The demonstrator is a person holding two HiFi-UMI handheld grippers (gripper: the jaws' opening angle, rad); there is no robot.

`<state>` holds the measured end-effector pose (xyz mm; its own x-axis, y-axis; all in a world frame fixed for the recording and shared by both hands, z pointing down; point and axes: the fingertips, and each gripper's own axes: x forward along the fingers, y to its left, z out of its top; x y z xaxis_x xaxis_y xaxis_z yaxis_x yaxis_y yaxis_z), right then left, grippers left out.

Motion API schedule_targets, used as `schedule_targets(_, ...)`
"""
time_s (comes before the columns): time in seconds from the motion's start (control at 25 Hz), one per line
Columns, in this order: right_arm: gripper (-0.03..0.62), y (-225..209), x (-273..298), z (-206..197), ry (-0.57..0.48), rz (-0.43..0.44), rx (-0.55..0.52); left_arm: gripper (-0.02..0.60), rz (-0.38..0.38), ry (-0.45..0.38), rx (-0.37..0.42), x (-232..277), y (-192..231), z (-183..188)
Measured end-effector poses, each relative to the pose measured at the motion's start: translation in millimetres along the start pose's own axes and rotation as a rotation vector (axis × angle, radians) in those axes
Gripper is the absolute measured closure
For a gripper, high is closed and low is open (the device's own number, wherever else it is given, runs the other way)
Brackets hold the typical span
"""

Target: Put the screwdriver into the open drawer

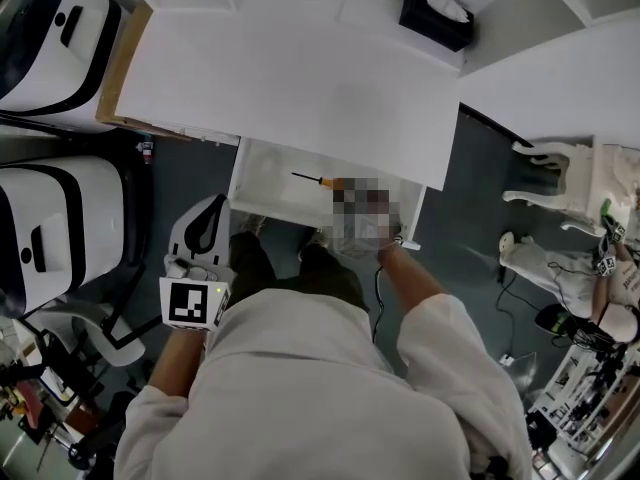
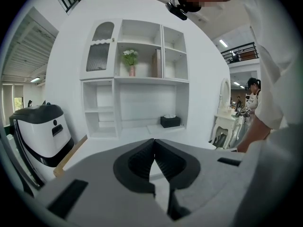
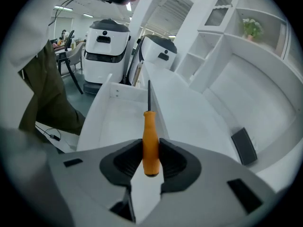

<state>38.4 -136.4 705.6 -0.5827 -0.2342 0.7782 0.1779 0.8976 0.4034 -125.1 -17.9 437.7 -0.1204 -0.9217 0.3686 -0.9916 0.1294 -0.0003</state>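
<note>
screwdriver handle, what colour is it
Orange. The screwdriver handle shows best in the right gripper view, clamped between the right gripper jaws.

Desk: the white flat desk top lies ahead of the person, with the white open-fronted shelf unit behind it.
Drawer: the white open drawer juts from under the desk's near edge.
Screwdriver: the orange-handled screwdriver is over the drawer's right half, its handle between the right gripper's jaws.
Left gripper: just left of the drawer's near corner, apart from it.
Tissue box: the black tissue box sits on the desk's far right.
Machines: two white-and-black rounded machines stand left of the desk, one behind the other.
Side table: the white carved side table stands well right of the desk.
</note>
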Motion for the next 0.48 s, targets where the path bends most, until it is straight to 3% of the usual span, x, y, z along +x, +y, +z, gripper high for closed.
schedule_targets(0.48,0.477,28,60,-41,0.095,0.099,-0.023,0.577,0.059,0.079,-0.004,-2,19,-22)
